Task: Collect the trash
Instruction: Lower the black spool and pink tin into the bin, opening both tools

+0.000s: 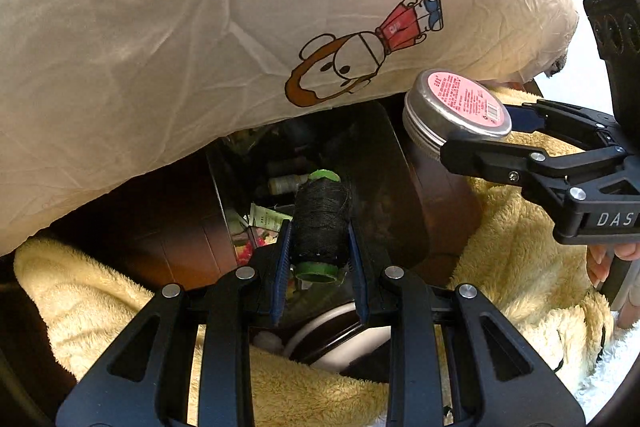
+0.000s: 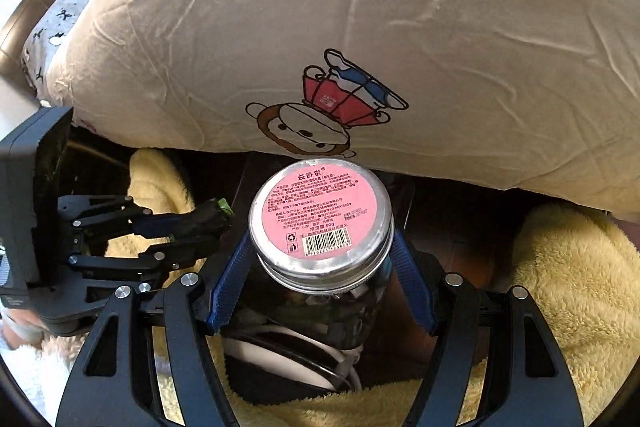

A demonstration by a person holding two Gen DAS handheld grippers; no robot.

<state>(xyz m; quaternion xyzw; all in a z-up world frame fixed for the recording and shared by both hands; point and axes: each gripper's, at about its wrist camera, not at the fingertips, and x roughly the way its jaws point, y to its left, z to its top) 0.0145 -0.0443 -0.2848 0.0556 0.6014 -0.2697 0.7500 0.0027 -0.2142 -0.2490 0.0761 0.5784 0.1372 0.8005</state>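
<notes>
Left tongs [image 1: 320, 251]: closed on a spool of black thread [image 1: 321, 223]. The blue pads press both sides of the spool. The spool has green end flanges, one at the near end by the pads and one at the far end. In the right wrist view the same tongs [image 2: 208, 223] enter from the left, with the spool [image 2: 208, 217] at their tip.

Right tongs [image 2: 320, 259]: gripping a round metal tin [image 2: 320, 223]. The blue pads bear on opposite sides of its silver wall. The tin carries a pink label with printed text and a barcode. In the left wrist view the right tongs [image 1: 480, 125] enter from the right and the tin [image 1: 456, 111] sits at their tip, tilted with the label facing up. Part of a hand [image 1: 608, 259] shows at the right edge, behind the tool body.

Below both tongs: a dark bin [image 1: 360, 163] with mixed trash inside, including a green-and-white packet [image 1: 268, 217] and a small pale bottle [image 1: 286, 183]. Spool and tin both hang above this bin, the tin near its right rim. A white rounded object with a dark band [image 1: 340, 331] lies just under the left tongs; what it is cannot be told.

Around the bin: a yellow fleece blanket [image 1: 520, 247], bunched on both sides.

Beyond: a cream pillow [image 1: 180, 47] printed with a cartoon figure [image 1: 360, 55]; it overhangs the far side of the bin.
</notes>
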